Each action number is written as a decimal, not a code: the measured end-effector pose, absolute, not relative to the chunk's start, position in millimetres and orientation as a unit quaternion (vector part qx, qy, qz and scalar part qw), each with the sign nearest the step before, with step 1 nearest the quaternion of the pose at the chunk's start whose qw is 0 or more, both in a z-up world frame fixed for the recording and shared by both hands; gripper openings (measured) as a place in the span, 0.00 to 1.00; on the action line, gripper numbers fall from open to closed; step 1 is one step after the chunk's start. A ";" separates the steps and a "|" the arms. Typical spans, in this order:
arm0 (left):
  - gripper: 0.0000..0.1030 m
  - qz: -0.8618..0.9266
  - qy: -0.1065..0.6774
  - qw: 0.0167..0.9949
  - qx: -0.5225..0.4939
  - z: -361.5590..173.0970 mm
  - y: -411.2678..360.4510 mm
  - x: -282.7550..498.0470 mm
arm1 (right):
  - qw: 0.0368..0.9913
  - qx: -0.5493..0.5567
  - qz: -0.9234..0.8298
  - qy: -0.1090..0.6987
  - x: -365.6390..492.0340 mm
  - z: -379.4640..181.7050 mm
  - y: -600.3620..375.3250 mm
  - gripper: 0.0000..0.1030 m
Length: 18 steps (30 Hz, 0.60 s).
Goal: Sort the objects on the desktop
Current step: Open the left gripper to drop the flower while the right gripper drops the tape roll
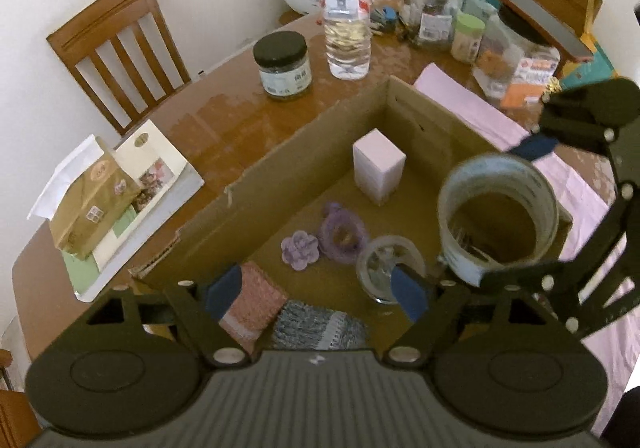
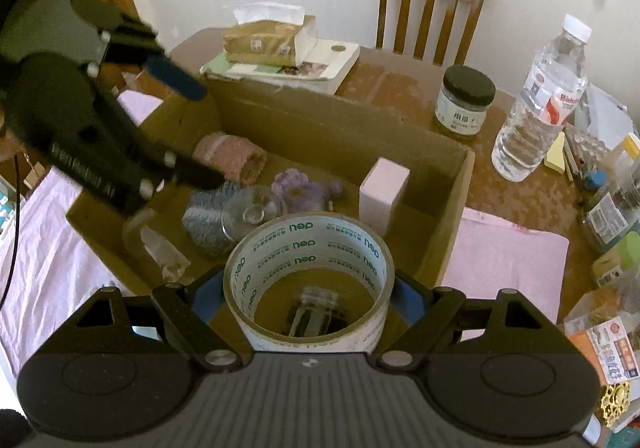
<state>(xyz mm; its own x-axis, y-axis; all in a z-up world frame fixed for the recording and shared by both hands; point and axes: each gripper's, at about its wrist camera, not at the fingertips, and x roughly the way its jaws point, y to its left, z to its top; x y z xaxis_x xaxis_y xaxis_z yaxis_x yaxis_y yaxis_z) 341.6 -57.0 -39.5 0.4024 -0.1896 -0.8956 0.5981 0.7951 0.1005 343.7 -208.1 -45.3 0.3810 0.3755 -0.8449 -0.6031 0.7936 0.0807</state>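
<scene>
1. The right gripper (image 2: pixel 308 300) is clamped on the tape roll (image 2: pixel 308 280), its 2 blue pads pressed to opposite sides of the roll. The roll hangs over the near edge of the box (image 2: pixel 452 192), at the end nearer the pink carton (image 2: pixel 382 188).

2. The left gripper (image 1: pixel 316 290) has its jaws apart and holds nothing. It hangs over the other end of the box, above the pink cloth (image 1: pixel 256 300) and grey cloth (image 1: pixel 316 324), with the glass (image 1: pixel 384 268) just beside 1 finger.

3. I judge the step in hand to be setting the tape down inside the box. Already there: the carton near the far corner, the purple flowers (image 1: pixel 320 240) mid-floor, the glass and both cloths by the near wall.

4. To do it well, carry the roll clear of the near wall before lowering, or its rim may catch the cardboard edge.

5. Aim for bare floor between the carton and the glass. Through the roll's hole something dark shows below, too blurred to name, so check that spot.

6. Lower the roll flat and let go only when it sits on the floor. Dropped on edge, it could roll into the glass.

7. Keep the left gripper off the glass while the right comes down; the 2 are near each other.
</scene>
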 end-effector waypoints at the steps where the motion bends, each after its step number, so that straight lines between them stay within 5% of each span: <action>1: 0.81 -0.243 0.489 0.811 0.211 -39.7 -56.8 340.3 | 0.823 -0.115 0.297 0.471 345.4 -44.9 -208.0 0.90; 6: 0.86 -0.245 0.489 0.810 0.212 -39.1 -54.7 336.6 | 0.825 -0.094 0.300 0.469 347.7 -40.3 -208.1 1.00; 18: 0.90 -0.245 0.483 0.812 0.220 -35.5 -52.7 311.7 | 0.825 -0.103 0.302 0.467 326.1 -38.4 -204.4 1.00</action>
